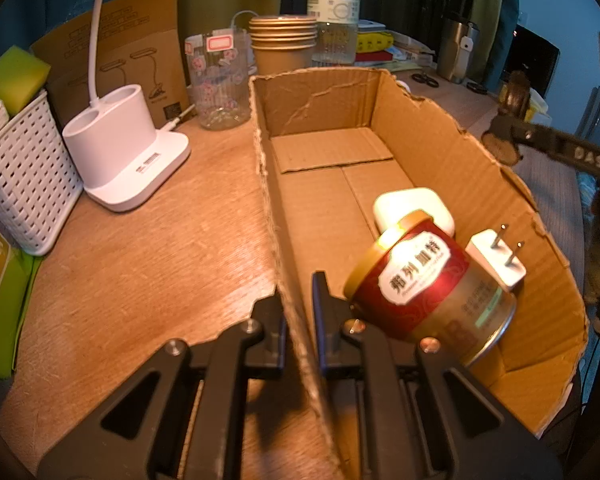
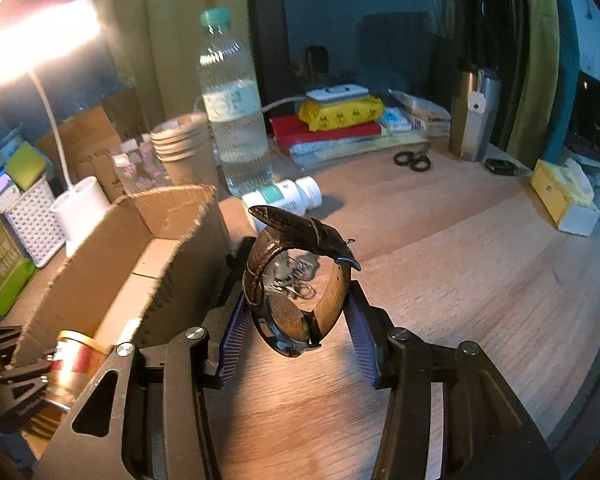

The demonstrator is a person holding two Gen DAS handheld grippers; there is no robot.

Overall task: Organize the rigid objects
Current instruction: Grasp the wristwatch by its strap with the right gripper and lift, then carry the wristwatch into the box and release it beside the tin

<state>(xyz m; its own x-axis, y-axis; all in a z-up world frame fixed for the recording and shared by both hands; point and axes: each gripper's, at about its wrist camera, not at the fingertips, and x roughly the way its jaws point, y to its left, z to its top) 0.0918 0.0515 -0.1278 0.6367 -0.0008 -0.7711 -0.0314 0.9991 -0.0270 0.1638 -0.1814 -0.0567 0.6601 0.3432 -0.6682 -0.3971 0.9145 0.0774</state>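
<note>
Step in hand: carrying the wristwatch [image 2: 296,280] to the cardboard box [image 1: 452,148]. The right gripper [image 2: 300,300] has its fingers closed on the watch's looped leather strap, case low and toward the camera, the whole thing held up off the worktop [image 2: 460,280], just right of the box's far corner.

The left gripper [image 1: 300,320] straddles the box's near-left wall, one finger outside and one inside, w/ the fingers narrowed onto the cardboard; looks like a steadying pinch, though I can't be sure the pads actually press it.

Already in the box, at its near end: a red and gold tin [image 1: 428,292] lying on its side, a white plug adapter [image 1: 496,260] just beyond it against the right wall, and a white rounded case [image 1: 412,208] behind the tin. The far half of the box floor is bare.

Next move, probably: swing the watch left over the box rim, lower it into that bare far section, then let the fingers spread. Left should hold the wall so the light box doesn't slide.
</note>
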